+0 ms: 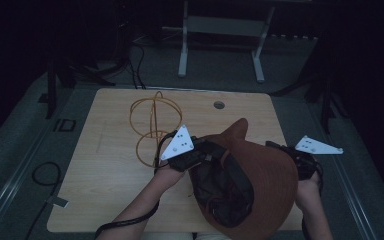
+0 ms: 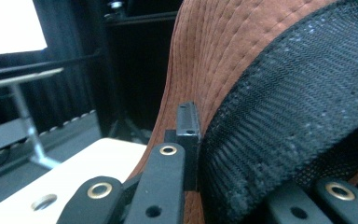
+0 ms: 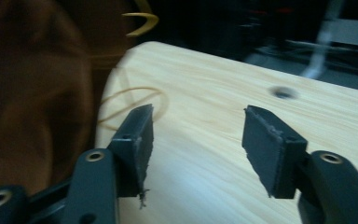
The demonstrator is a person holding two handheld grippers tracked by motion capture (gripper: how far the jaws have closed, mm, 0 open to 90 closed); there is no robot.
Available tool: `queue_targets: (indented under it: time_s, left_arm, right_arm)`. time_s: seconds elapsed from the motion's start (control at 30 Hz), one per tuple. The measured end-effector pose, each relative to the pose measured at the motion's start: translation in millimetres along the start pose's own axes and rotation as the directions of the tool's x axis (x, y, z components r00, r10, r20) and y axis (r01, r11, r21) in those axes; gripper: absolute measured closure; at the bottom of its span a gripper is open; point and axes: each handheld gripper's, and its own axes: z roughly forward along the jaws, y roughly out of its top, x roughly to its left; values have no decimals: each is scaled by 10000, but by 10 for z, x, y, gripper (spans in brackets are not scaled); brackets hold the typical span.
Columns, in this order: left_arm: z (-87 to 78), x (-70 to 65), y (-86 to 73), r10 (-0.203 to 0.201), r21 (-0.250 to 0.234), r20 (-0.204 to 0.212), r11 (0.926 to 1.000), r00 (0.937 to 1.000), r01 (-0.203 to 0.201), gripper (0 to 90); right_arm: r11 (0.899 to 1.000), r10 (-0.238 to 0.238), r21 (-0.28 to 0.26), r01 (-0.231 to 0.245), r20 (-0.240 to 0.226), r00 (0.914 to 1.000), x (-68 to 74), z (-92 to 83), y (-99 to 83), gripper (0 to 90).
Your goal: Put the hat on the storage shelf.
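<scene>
**Left gripper pinches the hat brim; right gripper hangs open beside it**

The left gripper [image 2: 191,140] has its jaws closed on the edge of the brown hat [image 1: 260,175], at the seam where rust fabric meets the black mesh lining [image 2: 298,121]; the far jaw is hidden behind the cloth. The right gripper [image 3: 196,140] has its jaws spread wide over bare wood, holding nothing.

The hat is lifted above the near right part of the wooden table [image 1: 110,190], covering that table edge. The wire stand [image 1: 152,130] sits left of centre, its base ring near the left hand [image 1: 167,175]. The room is dim and the hat's inside is hard to read.

Both forearms enter from below; the right hand [image 1: 307,192] sits past the table's right edge.
</scene>
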Motion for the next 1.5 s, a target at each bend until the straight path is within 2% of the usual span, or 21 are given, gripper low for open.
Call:
queue_targets:
  time_s: [0.07, 0.13, 0.23, 0.33, 0.4, 0.47, 0.5, 0.6, 0.63, 0.7, 0.8, 0.87, 0.93, 0.97, 1.0, 1.1, 1.23, 1.33, 1.4, 1.43, 1.5]
  left_arm:
    - [5, -14, 14, 40, -34, 135, 10000, 9999, -40, 868]
    - [13, -56, 33, 199, -152, 225, 9997, 9995, -196, 867]
    - [31, -83, 19, 277, -157, 152, 9995, 9995, -275, 867]
    - [68, -123, 6, 481, -37, 92, 9988, 9988, -480, 867]
    - [105, -169, 3, 703, 74, -4, 9975, 9975, -702, 867]
    - [118, -187, 2, 692, -21, -130, 9976, 9975, -692, 867]
    - [125, -186, 5, 650, -18, -130, 9979, 9978, -650, 867]
    - [152, -210, 14, 654, -99, -228, 9978, 9976, -656, 866]
    - [168, -237, 19, 795, -131, -388, 9967, 9961, -800, 866]
    - [174, -243, 36, 733, -166, -389, 9971, 9966, -740, 865]
    - [177, -239, 59, 701, -239, -335, 9972, 9970, -709, 865]
    - [173, -235, 75, 700, -242, -237, 9972, 9973, -706, 865]
    - [171, -235, 86, 715, -194, -161, 9972, 9973, -718, 864]
    - [174, -235, 88, 752, -173, -121, 9970, 9971, -754, 863]
    - [178, -236, 88, 822, -140, -105, 9965, 9966, -824, 862]
    - [177, -225, 101, 746, -174, 73, 9971, 9972, -745, 836]
    - [146, -174, 152, 545, -165, 29, 9984, 9985, -545, 695]
    - [79, -126, 197, 460, -79, -77, 9989, 9989, -461, 625]
    - [26, -101, 207, 418, -28, -189, 9991, 9989, -419, 569]
    - [-5, -94, 206, 456, 8, -327, 9990, 9984, -456, 560]
    - [-59, -79, 191, 528, 160, -495, 9985, 9974, -520, 540]
  right_arm:
    - [9998, -206, -46, 203, -638, 9978, 113, 84, 21, 408]
    - [9990, -374, -289, 337, -1352, 9901, 213, 140, 45, 399]
    - [9966, -718, -548, 610, -2243, 9719, 332, 210, 74, 382]
    - [9947, -928, -695, 764, -2774, 9563, 423, 289, 104, 371]
    - [9934, -1078, -688, 921, -2801, 9539, 475, 347, 123, 361]
    - [9938, -1045, -665, 890, -2874, 9521, 500, 405, 131, 358]
    - [9949, -924, -655, 764, -2938, 9514, 507, 434, 132, 358]
    - [9963, -670, -738, 449, -3316, 9410, 518, 489, 133, 362]
    - [9960, -672, -787, 431, -3353, 9397, 532, 505, 132, 364]
    - [9961, -523, -848, 243, -3457, 9369, 542, 524, 138, 374]
    - [9959, -528, -876, 231, -3540, 9338, 536, 525, 153, 480]
    - [9966, -510, -789, 238, -3642, 9299, 541, 525, 162, 624]
    - [9965, -539, -787, 276, -3560, 9329, 527, 510, 166, 782]
    - [9970, -415, -762, 148, -3624, 9311, 517, 503, 167, 832]
    - [9972, -343, -745, 73, -3690, 9288, 513, 495, 168, 855]
    - [9967, -473, -790, 199, -3618, 9310, 527, 460, 172, 873]
    - [9967, -205, -808, -123, -3923, 9196, 495, 420, 184, 878]
    - [9952, -173, -954, -217, -3894, 9209, 456, 369, 215, 879]
    - [9931, -127, -1130, -319, -3732, 9276, 409, 329, 244, 879]
    - [9906, -66, -1293, -451, -3739, 9274, 375, 303, 261, 879]
    - [9872, 29, -1480, -590, -3532, 9356, 330, 262, 291, 878]
